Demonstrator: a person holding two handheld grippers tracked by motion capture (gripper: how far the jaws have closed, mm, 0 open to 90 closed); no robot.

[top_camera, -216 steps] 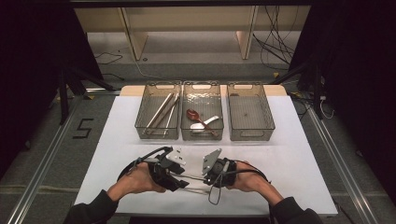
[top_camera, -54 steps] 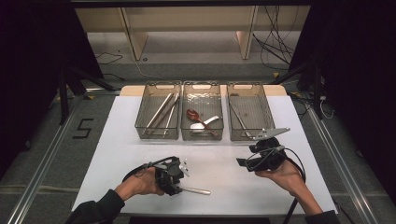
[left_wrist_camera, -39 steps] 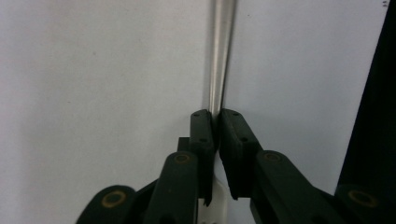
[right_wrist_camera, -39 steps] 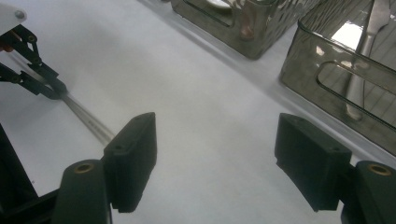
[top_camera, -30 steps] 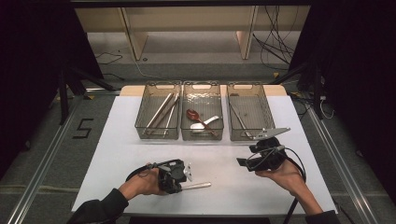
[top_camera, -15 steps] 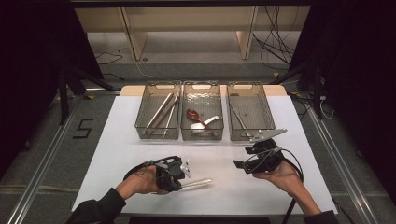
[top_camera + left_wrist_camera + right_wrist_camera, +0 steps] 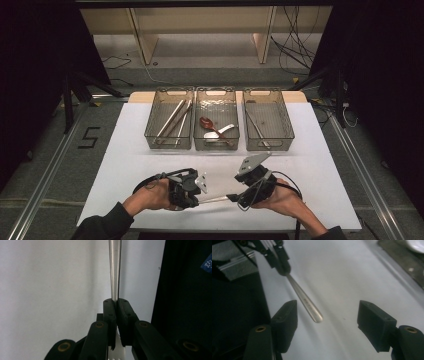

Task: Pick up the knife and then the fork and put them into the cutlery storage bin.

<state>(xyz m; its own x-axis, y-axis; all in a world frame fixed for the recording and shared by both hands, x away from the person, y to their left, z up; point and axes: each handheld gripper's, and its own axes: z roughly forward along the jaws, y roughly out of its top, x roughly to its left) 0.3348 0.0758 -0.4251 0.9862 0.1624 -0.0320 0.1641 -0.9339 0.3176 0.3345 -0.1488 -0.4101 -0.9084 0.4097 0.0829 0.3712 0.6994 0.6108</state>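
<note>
My left gripper (image 7: 196, 194) is clamped tight on the neck of a metal fork (image 7: 115, 270); tines poke out behind the pads at the bottom of the left gripper view, and the handle runs straight out ahead, lifted just off the white table (image 7: 320, 165). My right gripper (image 7: 325, 325) has its jaws apart, and they have just been closing a little, with the handle's rounded tip between them and neither pad pressing on it. In the high view the fork (image 7: 215, 199) bridges the two grippers near the table's front edge.

I judge it stiff, light and slick: polished steel, no give, so it could pivot in a narrow pinch. I'd take it on the flat, wider end of the handle, pads squarely on the broad faces.

There are small marks stamped along the handle in the right gripper view, too blurred to read. A black "5" (image 7: 89, 137) sits on the floor at left.
</note>
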